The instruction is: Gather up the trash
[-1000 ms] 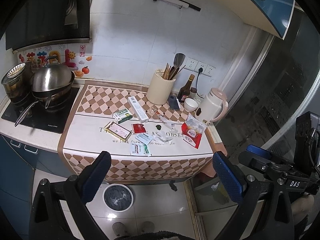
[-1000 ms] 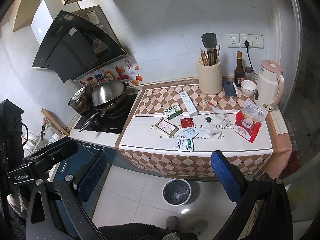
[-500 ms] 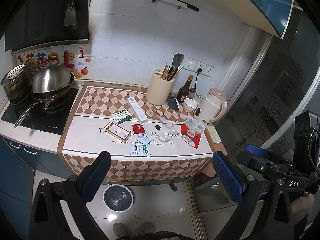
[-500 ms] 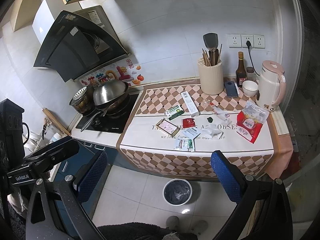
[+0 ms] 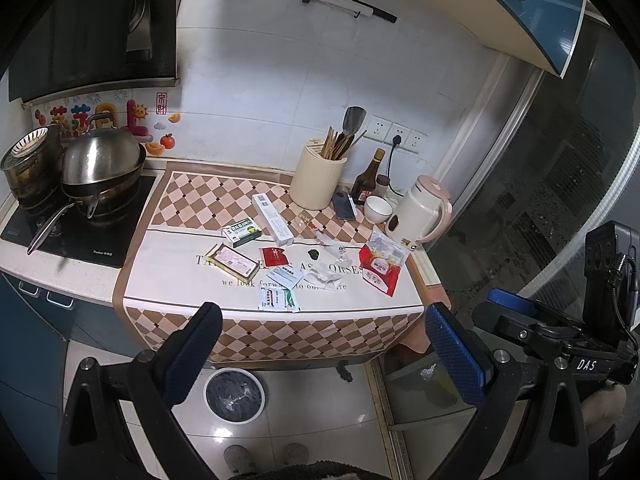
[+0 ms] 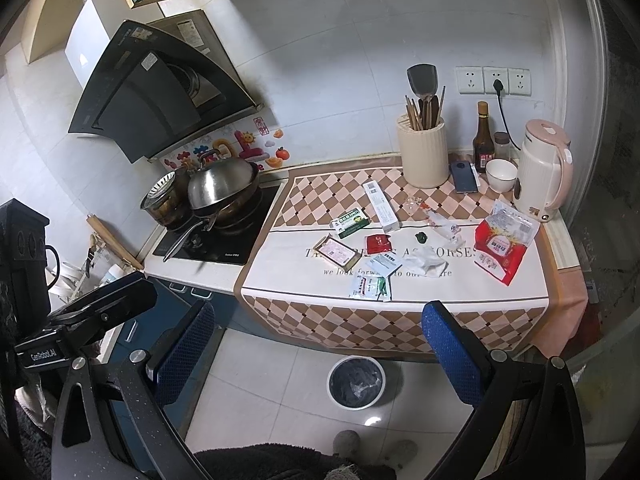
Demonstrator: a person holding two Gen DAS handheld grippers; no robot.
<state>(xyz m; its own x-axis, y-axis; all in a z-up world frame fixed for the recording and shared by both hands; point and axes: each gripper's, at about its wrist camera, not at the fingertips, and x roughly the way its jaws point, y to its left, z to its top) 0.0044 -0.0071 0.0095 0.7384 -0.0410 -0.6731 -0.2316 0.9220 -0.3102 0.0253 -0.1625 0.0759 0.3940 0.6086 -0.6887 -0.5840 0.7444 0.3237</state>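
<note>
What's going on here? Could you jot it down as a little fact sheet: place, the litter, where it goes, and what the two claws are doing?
Place: kitchen counter under a checkered cloth
Litter: red snack bag, crumpled tissue, green-white sachet, white long box
Goes in: lined bin on the floor below the counter
Left gripper: open, empty, short of the counter
Right gripper: open, empty, short of the counter

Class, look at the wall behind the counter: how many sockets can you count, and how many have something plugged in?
3, side by side on the wall above the bottle and kettle: left socket free, middle socket holding a black plug, right socket free. None appears hidden.
</note>
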